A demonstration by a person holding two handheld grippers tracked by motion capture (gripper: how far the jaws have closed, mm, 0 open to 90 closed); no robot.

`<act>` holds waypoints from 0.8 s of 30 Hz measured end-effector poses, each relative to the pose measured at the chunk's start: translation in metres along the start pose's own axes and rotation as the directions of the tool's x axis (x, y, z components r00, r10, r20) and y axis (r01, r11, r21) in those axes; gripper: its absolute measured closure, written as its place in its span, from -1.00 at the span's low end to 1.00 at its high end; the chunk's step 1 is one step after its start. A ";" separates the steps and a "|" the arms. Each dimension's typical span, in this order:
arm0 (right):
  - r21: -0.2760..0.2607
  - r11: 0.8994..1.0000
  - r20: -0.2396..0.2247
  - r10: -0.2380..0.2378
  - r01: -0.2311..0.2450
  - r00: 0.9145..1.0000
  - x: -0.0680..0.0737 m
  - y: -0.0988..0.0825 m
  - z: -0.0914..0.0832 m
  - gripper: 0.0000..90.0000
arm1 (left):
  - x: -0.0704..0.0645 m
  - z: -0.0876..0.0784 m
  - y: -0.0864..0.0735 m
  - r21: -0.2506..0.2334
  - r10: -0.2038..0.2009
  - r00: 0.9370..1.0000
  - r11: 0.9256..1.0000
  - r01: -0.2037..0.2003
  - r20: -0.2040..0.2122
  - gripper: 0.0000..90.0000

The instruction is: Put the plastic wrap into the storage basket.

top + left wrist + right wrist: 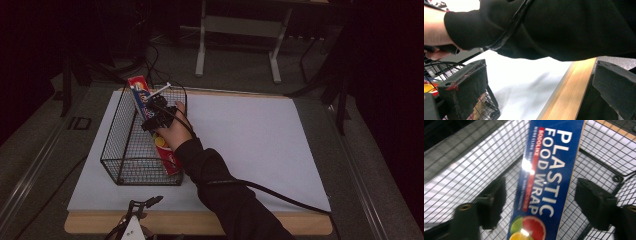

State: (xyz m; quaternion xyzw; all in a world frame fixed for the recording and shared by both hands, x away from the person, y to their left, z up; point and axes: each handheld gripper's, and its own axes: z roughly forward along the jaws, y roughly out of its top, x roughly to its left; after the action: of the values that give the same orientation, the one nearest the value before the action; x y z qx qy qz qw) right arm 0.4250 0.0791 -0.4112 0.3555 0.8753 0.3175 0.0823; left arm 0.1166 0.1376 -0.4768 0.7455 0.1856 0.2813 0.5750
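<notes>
Between the right gripper's (539,202) two black jaws, in its own view, runs a long blue box (549,177) of plastic food wrap; the jaws stand wide, a clear gap on each side of the box, so they hold nothing. The box passes out of that view at top and bottom, and citrus slices printed on it show low between the jaws. Around and behind it is the wire mesh of a basket (474,170).

From the high view the right gripper (159,116) is dark and hard to make out against the hand (175,132) and black sleeve (220,185); it sits over the basket's (120,150) right side, with the box (141,92) leaning on that wall, its red far end poking above the rim beyond the gripper and its near end hidden partly under the wrist.

Near the table's (250,135) front edge, the left gripper (145,204) is cut off by the frame. Its own view shows the left gripper (539,82) with jaws spread wide and empty, the sleeve above blocking much of the scene, the basket just beside one jaw.
</notes>
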 end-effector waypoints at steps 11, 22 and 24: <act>-0.023 0.998 -0.074 -0.063 0.061 0.995 -0.009 -0.012 -0.035 -0.63 | 0.000 0.004 -0.001 0.012 0.001 1.000 1.000 -0.001 0.007 -0.99; -0.066 0.996 -0.047 -0.060 0.057 0.997 -0.043 -0.036 -0.071 -0.64 | 0.001 0.008 -0.001 0.025 0.005 1.000 1.000 -0.006 0.006 -0.99; -0.070 0.996 -0.047 -0.055 0.051 0.997 -0.047 -0.039 -0.074 -0.64 | 0.001 0.008 -0.001 0.025 0.005 1.000 1.000 -0.006 0.006 -0.99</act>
State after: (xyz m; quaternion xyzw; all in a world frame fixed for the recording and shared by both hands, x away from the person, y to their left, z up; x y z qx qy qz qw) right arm 0.4101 -0.0107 -0.3805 0.3213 0.8747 0.3537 0.0816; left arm 0.1225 0.1328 -0.4794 0.7540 0.1852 0.2782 0.5655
